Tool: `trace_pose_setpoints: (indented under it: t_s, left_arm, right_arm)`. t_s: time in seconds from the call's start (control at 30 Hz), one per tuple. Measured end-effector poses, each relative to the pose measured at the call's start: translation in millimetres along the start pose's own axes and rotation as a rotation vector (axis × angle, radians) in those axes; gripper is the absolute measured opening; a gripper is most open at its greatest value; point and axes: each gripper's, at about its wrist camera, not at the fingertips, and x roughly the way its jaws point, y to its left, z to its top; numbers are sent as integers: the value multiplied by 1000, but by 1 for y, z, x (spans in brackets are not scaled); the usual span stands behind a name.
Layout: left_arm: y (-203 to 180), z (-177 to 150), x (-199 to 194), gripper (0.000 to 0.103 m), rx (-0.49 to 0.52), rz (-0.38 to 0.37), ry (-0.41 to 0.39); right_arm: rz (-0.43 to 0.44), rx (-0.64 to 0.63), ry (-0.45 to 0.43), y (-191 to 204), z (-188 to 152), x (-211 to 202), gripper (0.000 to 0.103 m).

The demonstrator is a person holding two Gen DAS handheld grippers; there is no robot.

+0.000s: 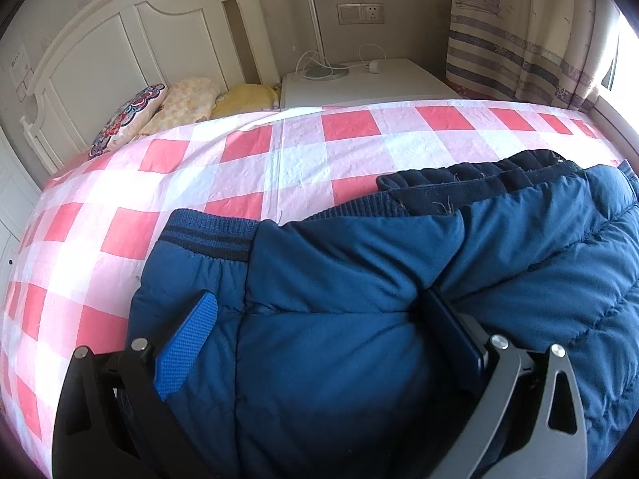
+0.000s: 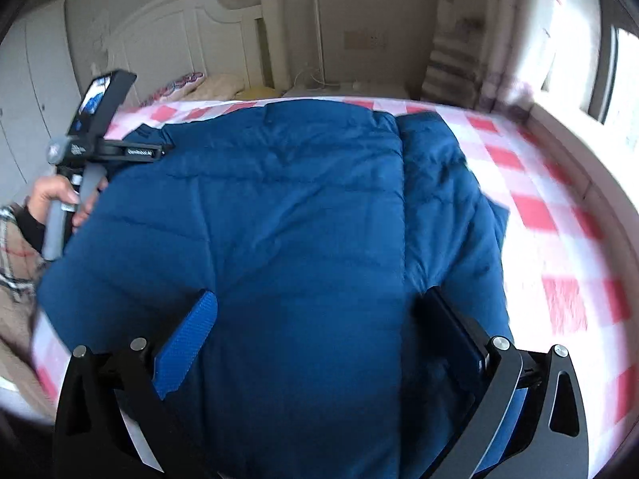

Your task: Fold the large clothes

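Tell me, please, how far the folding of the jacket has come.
Done: the jacket lies on the bed with one sleeve folded onto the body. In hand: the left gripper and the right gripper are both open over the fabric, gripping nothing. Left: the jacket is spread long, so the compact folds remain.

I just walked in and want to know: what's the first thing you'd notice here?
The big puffy blue jacket lying across the pink-and-white checked bed. Both grippers, left gripper and right gripper, have their fingers spread wide over it. Pillows sit by the white headboard.
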Motion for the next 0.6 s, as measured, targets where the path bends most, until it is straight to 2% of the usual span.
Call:
trace_pose_setpoints:
  t_s: [0.13,0.23,0.33,0.47,0.53,0.6]
  left_arm:
    - [-1,0,-1,101,6,12,-4]
    - [-1,0,-1,101,6,13,-4]
    - [-1,0,-1,101,7,14,-5]
    - [-1,1,0,101,11,20,-8]
    - [-1,0,0,101,10,19,-8]
    - [0,1,0,101,10,19,-7]
  right_arm:
    - [-26,87,-51,-26,-17,-41,98]
    - [43,260,-43,-64,-47,-68,98]
    - [117,374,21,-76,-77,-72,98]
    - [177,427,76,-76,-97,-64,96]
    - [195,438,62,-75,-94,-61,96]
    - [251,468,50,-71,-86,-51,96]
